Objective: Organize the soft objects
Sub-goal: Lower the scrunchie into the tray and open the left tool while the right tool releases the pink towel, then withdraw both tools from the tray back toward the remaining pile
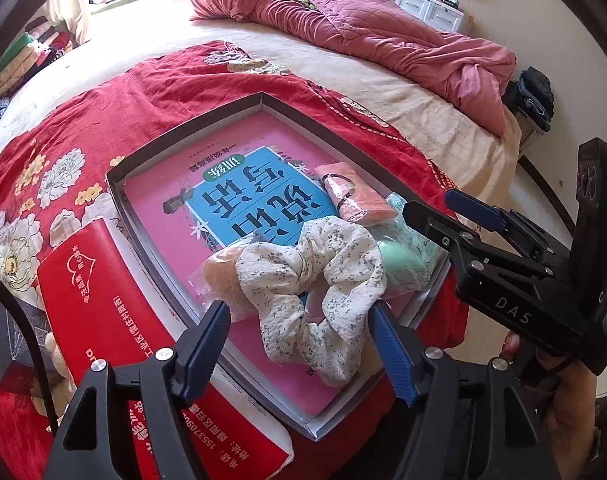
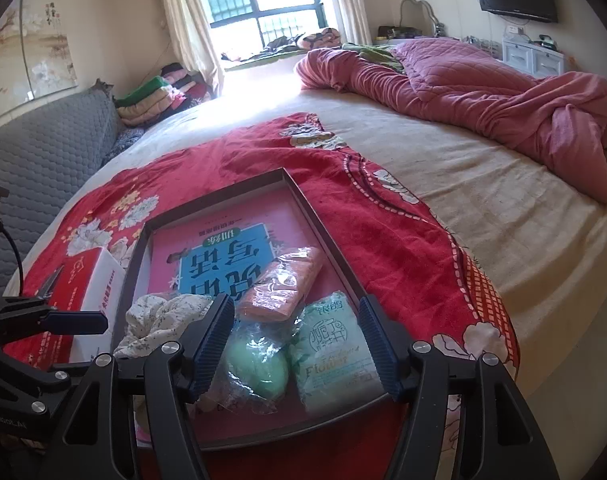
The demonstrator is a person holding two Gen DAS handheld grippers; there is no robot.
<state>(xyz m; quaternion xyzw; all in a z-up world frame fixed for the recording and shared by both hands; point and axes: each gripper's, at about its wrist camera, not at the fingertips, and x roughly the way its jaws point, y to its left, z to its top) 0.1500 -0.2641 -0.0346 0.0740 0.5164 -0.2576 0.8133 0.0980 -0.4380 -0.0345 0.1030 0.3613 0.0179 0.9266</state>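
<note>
Left tongs [image 1: 299,344]: released, jaws wide either side of the scrunchie [image 1: 315,280], not pinching it
Right tongs [image 2: 295,344]: released, hovering over the green ball [image 2: 259,364] and tissue pack [image 2: 335,344]
Location: all soft items lie in the shallow box [image 1: 115,184] on the bed, on top of a pink book [image 1: 239,184]
Risk 1: scrunchie is floppy; a shallow pinch may slip off
Risk 2: plastic bags are slick; jaws could snag the orange pack [image 2: 283,284]
Risk 3: box sits on soft bedding; pressing down may tip it

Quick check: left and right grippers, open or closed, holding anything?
Left gripper: open, fingers either side of the floral scrunchie, not clamped on it.
Right gripper: open, holding nothing, over the green sponge in the tray.
</note>
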